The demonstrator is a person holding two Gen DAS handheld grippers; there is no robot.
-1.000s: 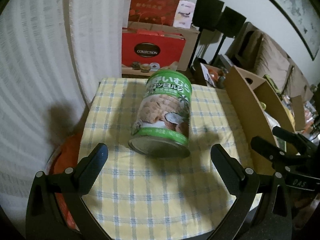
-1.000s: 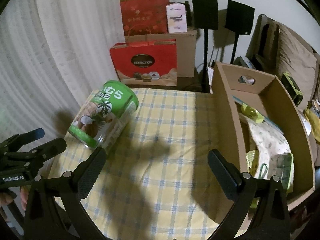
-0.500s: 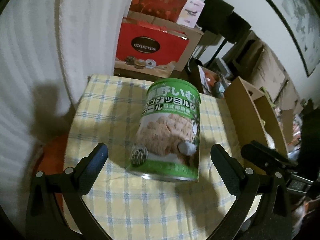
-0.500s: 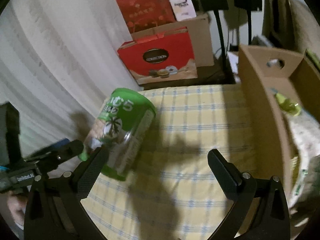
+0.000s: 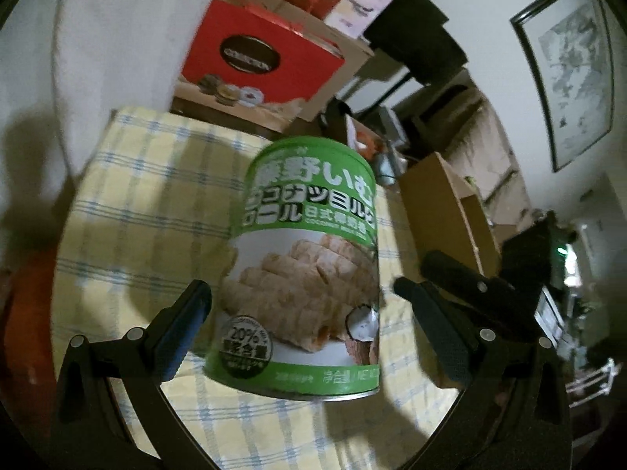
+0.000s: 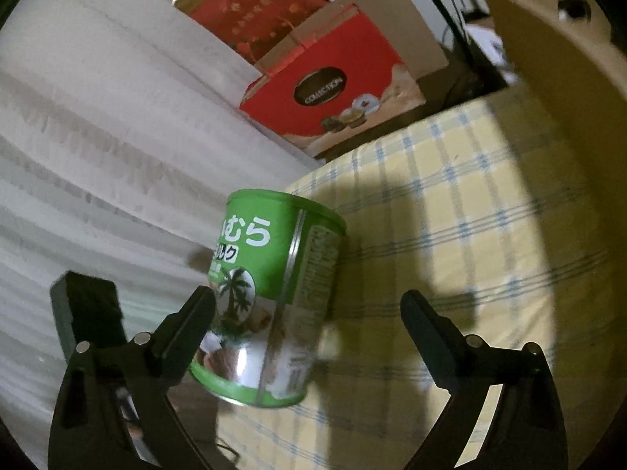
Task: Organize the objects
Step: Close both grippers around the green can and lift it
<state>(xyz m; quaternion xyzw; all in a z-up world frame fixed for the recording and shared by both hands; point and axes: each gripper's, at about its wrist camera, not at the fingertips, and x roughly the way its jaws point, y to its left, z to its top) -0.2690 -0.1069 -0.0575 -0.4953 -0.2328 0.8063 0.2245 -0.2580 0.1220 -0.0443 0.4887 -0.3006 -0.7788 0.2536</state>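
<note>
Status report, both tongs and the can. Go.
Left tongs open, straddling the green can, no grip. Right tongs closing, can between them, pads not pressing yet. Can upright on checked cloth. Nothing in the way.

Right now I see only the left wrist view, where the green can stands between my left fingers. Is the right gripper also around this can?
Observer: Only partly. In the right wrist view the green can stands close against one finger of the right gripper. The other finger is well clear, and the jaws are closing.
Operator: Is there room on the curtain side?
Observer: Little, it seems. The can stands near the edge of the checked cloth, next to the white curtain.
</note>
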